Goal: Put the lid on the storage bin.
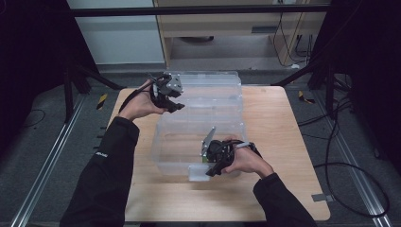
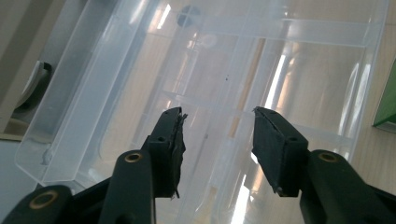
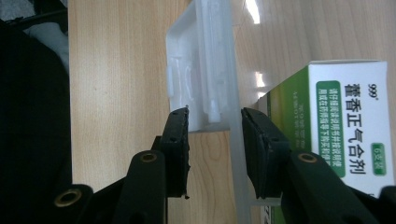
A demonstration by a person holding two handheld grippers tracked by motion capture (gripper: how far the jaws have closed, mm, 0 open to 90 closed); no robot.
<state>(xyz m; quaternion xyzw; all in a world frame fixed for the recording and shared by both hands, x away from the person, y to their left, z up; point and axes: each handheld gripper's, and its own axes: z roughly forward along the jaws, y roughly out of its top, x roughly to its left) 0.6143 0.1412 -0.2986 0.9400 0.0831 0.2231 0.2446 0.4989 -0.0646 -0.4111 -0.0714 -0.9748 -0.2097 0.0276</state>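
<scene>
A clear plastic storage box [image 1: 161, 144] stands on the wooden table [image 1: 283, 142], its lid [image 1: 213, 85] folded open behind it. My left gripper [image 1: 176, 105] hovers over the lid's left end; in the left gripper view the left gripper [image 2: 217, 114] is open, with the clear lid [image 2: 289, 60] beneath it and nothing between the jaws. My right gripper [image 1: 210, 171] is at the box's front wall. In the right gripper view the right gripper [image 3: 215, 112] is shut on the white latch [image 3: 201, 70] and the front wall. A green and white medicine carton [image 3: 341, 121] lies inside the box, beside the right jaw.
The table's front edge is close behind my right hand. Bare wood [image 1: 151, 198] lies in front and to the right of the box. A green corner of the carton [image 2: 386, 107] shows past the lid. Cables [image 1: 350, 165] trail on the floor at the right.
</scene>
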